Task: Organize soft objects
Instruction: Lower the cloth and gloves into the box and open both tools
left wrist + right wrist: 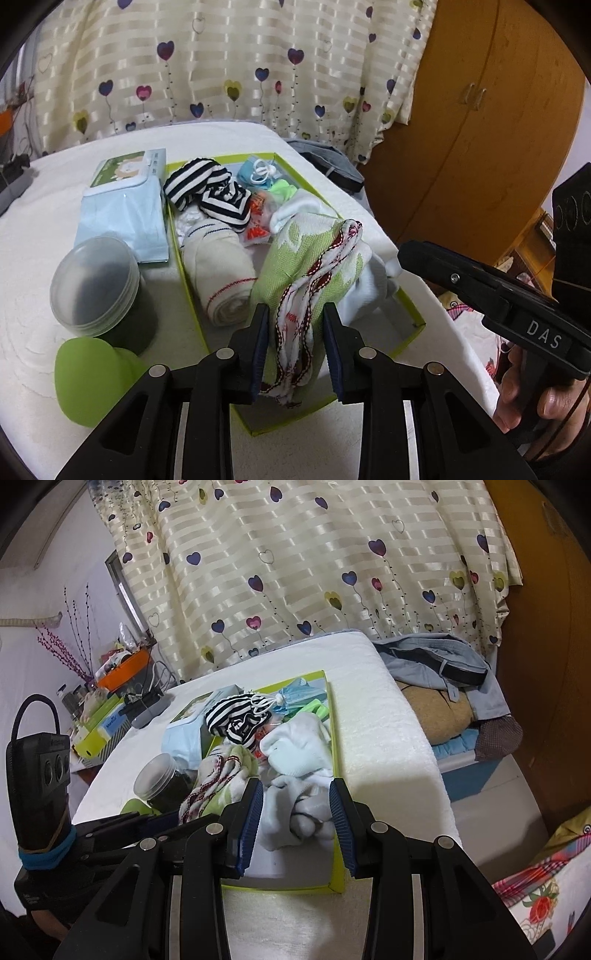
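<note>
White bed; "DAS" on right gripper (406, 254)

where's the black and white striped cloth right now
In the left wrist view the striped cloth lies at the far end of the green box, beside the tissue pack.

— Left wrist view?
— Mounted behind the left gripper (295, 347), angled down, close over the near end of the green tray (413, 325), facing the heart-print curtain (221, 62).
— Right wrist view?
— Behind the right gripper (297, 825), same downward tilt, close over the tray's right near corner.
— Overlap?
— Both show tray, white-covered table (388, 738), curtain, and each other's gripper.
</note>
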Motion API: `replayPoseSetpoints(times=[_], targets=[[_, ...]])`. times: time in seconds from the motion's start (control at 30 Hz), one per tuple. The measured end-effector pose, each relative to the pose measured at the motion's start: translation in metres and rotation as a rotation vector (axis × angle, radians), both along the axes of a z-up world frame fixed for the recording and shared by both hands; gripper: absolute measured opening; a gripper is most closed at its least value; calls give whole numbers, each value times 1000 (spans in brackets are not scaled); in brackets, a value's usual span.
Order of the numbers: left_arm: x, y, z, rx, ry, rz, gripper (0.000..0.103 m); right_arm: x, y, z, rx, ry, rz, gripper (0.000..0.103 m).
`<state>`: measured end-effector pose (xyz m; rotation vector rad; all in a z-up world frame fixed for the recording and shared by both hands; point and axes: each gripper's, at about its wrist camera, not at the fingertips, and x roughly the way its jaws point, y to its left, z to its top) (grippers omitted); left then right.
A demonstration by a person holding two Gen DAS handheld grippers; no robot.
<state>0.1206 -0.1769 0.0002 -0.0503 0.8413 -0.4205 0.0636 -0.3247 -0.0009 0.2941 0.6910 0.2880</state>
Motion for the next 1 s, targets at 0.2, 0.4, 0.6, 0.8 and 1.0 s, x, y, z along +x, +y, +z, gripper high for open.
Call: replayPoseSetpoints(times=[0.2, 0.4, 0.6, 0.8, 1.0], targets=[[-12, 4, 10, -11, -24, -7, 32, -2, 5, 3, -14, -7, 6, 39], [-24, 8, 21, -20, -50, -4, 33, -10, 11, 6, -27, -13, 11, 39], [-34, 14, 25, -28, -63, -1, 33, -18, 16, 8, -43, -12, 15, 39], [-39, 23, 29, -39, -74, 9, 33, -20, 21, 6, -48, -4, 19, 39], [-38, 31, 28, -26, -77, 40, 33, -18, 32, 3, -58, 4, 44, 39]])
